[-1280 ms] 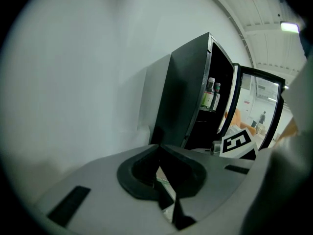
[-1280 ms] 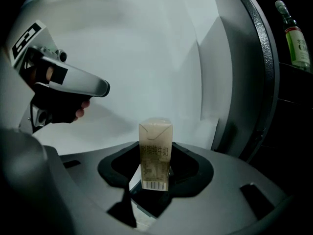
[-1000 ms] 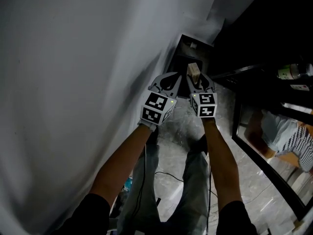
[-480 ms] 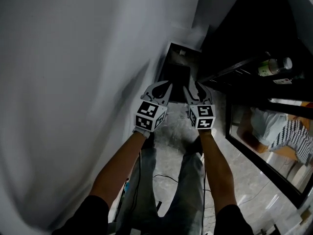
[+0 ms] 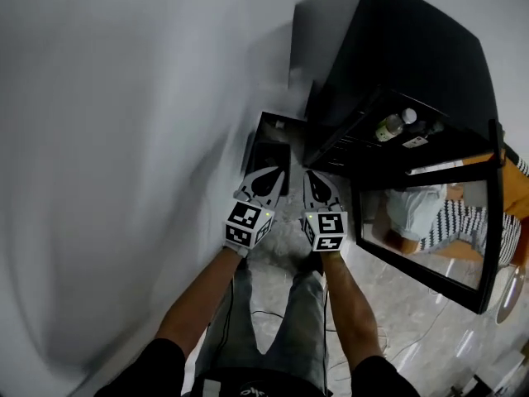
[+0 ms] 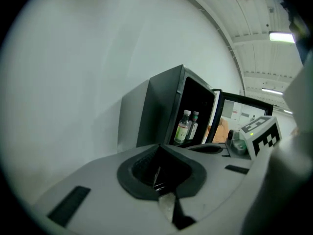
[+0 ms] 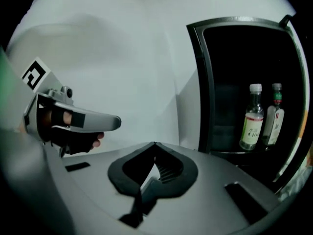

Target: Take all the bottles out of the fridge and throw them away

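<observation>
Clear labelled bottles are standing in the fridge. Left tongs are pressing together, empty; right tongs are just finishing closing on nothing.

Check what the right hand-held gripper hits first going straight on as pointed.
Likely the white wall, just left of the open fridge; the bottles inside sit further right. The right hand-held gripper has just closed, empty. Depth unclear.

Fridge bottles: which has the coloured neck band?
The right-hand bottle in the right gripper view: red and green under its cap; the left-hand bottle has a plain neck.
</observation>
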`<state>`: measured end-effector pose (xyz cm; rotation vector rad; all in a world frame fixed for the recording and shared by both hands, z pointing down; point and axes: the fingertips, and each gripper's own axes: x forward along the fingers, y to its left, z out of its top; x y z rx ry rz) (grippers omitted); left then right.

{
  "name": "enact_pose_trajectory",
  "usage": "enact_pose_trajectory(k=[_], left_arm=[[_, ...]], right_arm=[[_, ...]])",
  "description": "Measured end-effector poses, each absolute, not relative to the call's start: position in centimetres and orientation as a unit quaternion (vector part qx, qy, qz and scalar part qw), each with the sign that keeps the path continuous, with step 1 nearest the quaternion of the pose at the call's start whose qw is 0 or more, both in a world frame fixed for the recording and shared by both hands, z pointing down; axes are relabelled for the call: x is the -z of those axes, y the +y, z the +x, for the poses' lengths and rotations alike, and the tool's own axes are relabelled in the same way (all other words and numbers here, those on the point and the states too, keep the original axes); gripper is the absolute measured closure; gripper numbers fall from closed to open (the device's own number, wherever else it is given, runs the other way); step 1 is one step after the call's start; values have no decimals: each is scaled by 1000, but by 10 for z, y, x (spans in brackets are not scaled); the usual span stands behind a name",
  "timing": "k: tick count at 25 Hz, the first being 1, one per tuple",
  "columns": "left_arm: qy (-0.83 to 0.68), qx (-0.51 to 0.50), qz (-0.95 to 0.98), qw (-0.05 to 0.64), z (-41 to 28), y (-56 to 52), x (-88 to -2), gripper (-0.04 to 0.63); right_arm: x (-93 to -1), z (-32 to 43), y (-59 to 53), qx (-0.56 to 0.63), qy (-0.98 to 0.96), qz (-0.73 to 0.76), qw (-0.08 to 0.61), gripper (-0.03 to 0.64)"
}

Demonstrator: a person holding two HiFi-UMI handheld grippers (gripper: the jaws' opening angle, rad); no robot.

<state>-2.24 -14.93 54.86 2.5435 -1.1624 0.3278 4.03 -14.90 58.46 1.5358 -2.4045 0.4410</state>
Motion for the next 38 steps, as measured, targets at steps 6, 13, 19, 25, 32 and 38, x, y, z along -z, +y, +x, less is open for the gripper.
enact_pose_trajectory(k=[6, 13, 19, 25, 32, 38], left_arm=[[-392, -98, 905, 135, 7, -138, -457, 595], [-369, -72, 921, 103, 46, -125, -362, 595], [-337, -52, 937, 78, 91, -115, -301, 595], [-304, -53, 949, 65, 127, -94, -278, 595], [-270, -64, 959, 56, 156, -79, -276, 595], [-253, -77, 963, 55, 176, -71, -281, 595]], right_arm=[[-482, 82, -135, -141, -813, 557, 94, 609], [-378, 127, -104, -123, -800, 583, 72, 609], [-312, 159, -79, -110, -794, 596, 50, 609], [-280, 195, -55, -98, -776, 621, 40, 609], [-273, 231, -32, -100, -754, 648, 28, 609], [-277, 257, -18, -107, -740, 664, 20, 609]])
